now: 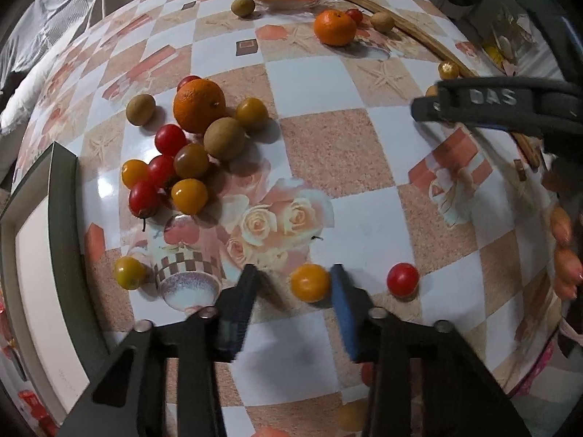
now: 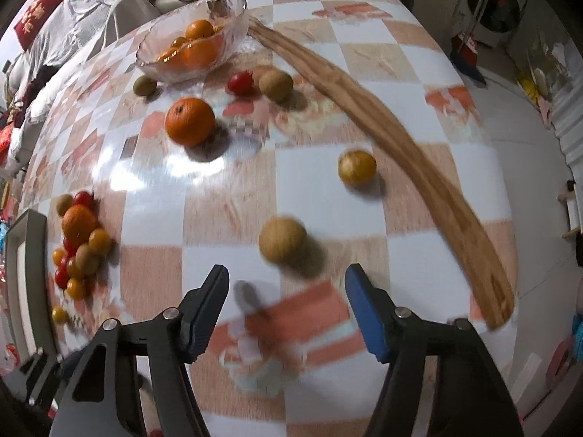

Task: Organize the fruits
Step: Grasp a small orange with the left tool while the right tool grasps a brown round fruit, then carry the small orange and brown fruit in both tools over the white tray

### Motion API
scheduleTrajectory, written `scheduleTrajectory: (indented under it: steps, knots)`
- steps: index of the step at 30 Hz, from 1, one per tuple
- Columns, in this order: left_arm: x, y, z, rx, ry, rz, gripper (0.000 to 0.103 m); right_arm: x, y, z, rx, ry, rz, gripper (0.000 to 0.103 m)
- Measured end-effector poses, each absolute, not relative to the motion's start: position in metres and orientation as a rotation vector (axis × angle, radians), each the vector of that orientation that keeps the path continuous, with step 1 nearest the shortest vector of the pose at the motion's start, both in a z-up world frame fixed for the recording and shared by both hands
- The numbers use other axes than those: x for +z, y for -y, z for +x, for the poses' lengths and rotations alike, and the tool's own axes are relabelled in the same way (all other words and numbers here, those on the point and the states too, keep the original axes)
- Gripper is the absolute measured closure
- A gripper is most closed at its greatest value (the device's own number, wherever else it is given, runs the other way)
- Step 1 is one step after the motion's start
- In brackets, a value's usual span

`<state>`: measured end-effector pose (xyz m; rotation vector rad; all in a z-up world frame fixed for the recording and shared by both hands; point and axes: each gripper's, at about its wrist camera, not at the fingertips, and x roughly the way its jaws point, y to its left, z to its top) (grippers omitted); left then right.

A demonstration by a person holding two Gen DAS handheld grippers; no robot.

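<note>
Left gripper (image 1: 295, 284): we see it partly open, with a yellow tomato (image 1: 310, 282) between its fingers; the blue finger looks to touch it, the black one stands clear.
Right gripper (image 2: 287, 284): our jaws are wide and hold nothing; a brown kiwi (image 2: 282, 240) sits just past the tips.
Fruit pile (image 1: 182, 153): on the table (image 1: 328, 145), left of us.
Glass bowl (image 2: 193, 51): far side, with oranges inside.

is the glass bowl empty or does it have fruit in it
Not empty: the glass bowl holds several oranges, seen through its clear wall in both views.
</note>
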<state>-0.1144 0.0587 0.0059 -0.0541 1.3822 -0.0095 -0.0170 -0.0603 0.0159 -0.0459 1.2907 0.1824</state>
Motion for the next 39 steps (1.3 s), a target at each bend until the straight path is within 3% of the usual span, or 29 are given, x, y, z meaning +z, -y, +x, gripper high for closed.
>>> scheduleTrajectory:
  steps: [3, 4, 6, 24, 39]
  knots:
    - [0.007, -0.058, -0.109, 0.005, -1.381, -0.061, 0.069, 0.017, 0.055, -0.007, 0.184, -1.275, -0.058, 0.048]
    - [0.008, -0.058, -0.109, 0.003, -1.376, -0.063, 0.081, 0.018, 0.055, -0.007, 0.182, -1.275, -0.063, 0.061]
    - [0.008, -0.059, -0.109, -0.002, -1.371, -0.069, 0.081, 0.019, 0.054, -0.005, 0.172, -1.267, -0.088, 0.074]
    - [0.029, -0.107, -0.114, -0.087, -1.371, -0.195, 0.081, 0.036, 0.062, -0.043, 0.249, -1.307, 0.036, 0.074]
    - [0.074, -0.185, -0.142, 0.019, -1.281, -0.259, 0.081, 0.056, -0.017, -0.063, 0.371, -1.312, -0.025, 0.074]
